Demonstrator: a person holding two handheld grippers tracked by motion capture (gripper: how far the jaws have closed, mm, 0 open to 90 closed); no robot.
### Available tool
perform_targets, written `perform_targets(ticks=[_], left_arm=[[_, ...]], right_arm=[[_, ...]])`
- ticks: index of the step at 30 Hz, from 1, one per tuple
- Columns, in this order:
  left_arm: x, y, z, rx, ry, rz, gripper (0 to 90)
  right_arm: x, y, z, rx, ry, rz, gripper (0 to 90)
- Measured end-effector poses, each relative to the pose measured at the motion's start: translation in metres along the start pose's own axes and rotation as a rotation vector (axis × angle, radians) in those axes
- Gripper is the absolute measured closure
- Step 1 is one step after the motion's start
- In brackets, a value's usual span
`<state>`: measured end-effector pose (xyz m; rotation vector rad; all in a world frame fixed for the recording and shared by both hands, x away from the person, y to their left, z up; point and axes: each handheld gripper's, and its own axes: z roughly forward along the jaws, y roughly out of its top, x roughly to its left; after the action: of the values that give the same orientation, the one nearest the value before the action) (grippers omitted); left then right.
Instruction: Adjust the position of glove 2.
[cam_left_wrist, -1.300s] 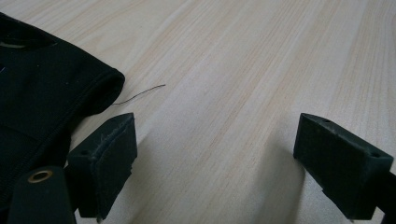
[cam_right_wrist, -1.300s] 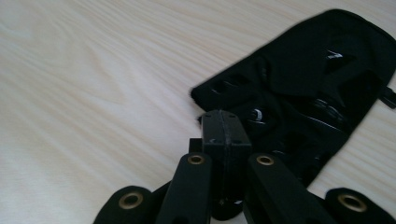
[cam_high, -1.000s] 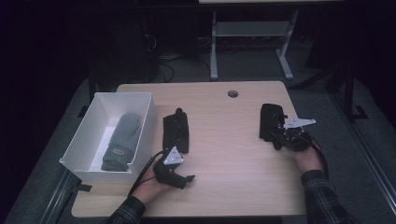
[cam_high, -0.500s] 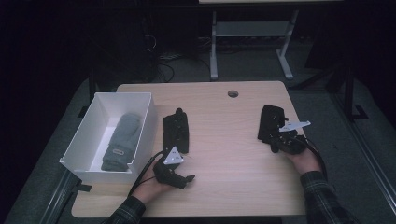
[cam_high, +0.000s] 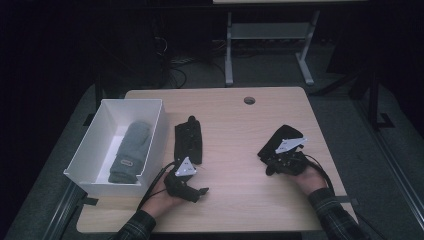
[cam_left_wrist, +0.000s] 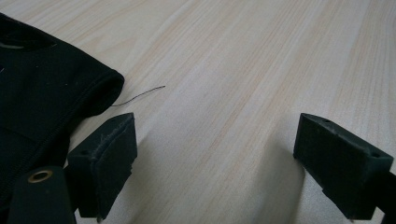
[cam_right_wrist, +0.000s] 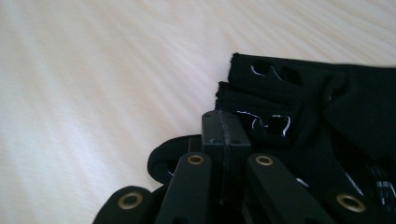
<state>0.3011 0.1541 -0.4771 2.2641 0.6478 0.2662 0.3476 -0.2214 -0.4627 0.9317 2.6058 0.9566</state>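
A black glove (cam_high: 188, 140) lies flat near the middle of the wooden table (cam_high: 235, 120), and its cuff edge (cam_left_wrist: 42, 93) shows at the left of the left gripper view. My left gripper (cam_high: 201, 192) (cam_left_wrist: 215, 158) rests just in front of that cuff, open, with bare wood between its fingers. A second black glove (cam_high: 280, 136) (cam_right_wrist: 327, 107) lies crumpled at the right. My right gripper (cam_high: 270, 161) (cam_right_wrist: 225, 126) has its jaws pressed together on a fold of this glove, low over the table.
A white box (cam_high: 156, 131) stands at the table's left edge with a grey mitten (cam_high: 131, 150) lying inside. A round cable hole (cam_high: 249, 100) sits near the far edge. A metal stand (cam_high: 270, 35) is on the dark floor beyond.
My right gripper has slid left and a little toward the person, dragging the second black glove with it. The left gripper and the middle glove have stayed put.
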Motion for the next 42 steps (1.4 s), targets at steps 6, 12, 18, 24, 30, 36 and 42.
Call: perform_targets(ticks=[6, 12, 18, 24, 30, 36, 42], left_arm=[[0.0, 0.0, 0.0, 0.0, 0.0, 0.0, 12.7], [0.0, 0.0, 0.0, 0.0, 0.0, 0.0, 12.7], [0.0, 0.0, 0.0, -0.001, 0.0, 0.0, 12.7], [0.0, 0.0, 0.0, 0.001, -0.001, -0.002, 12.7], [0.0, 0.0, 0.0, 0.003, 0.0, -0.002, 12.6], [0.0, 0.0, 0.0, 0.003, 0.002, 0.002, 12.6], [0.0, 0.0, 0.0, 0.003, 0.002, 0.003, 12.7]], right_arm=[[0.021, 0.01, 0.009, -0.004, 0.075, -0.045, 90.0], [0.033, 0.017, 0.009, -0.018, 0.088, -0.077, 90.0], [0.007, 0.013, -0.012, -0.076, 0.0, -0.028, 90.0], [-0.038, -0.004, -0.033, -0.109, -0.135, 0.082, 90.0], [-0.07, -0.021, -0.039, -0.106, -0.208, 0.172, 90.0], [-0.081, -0.018, -0.024, -0.077, -0.191, 0.166, 90.0], [-0.076, -0.018, -0.014, -0.01, -0.187, 0.145, 90.0]])
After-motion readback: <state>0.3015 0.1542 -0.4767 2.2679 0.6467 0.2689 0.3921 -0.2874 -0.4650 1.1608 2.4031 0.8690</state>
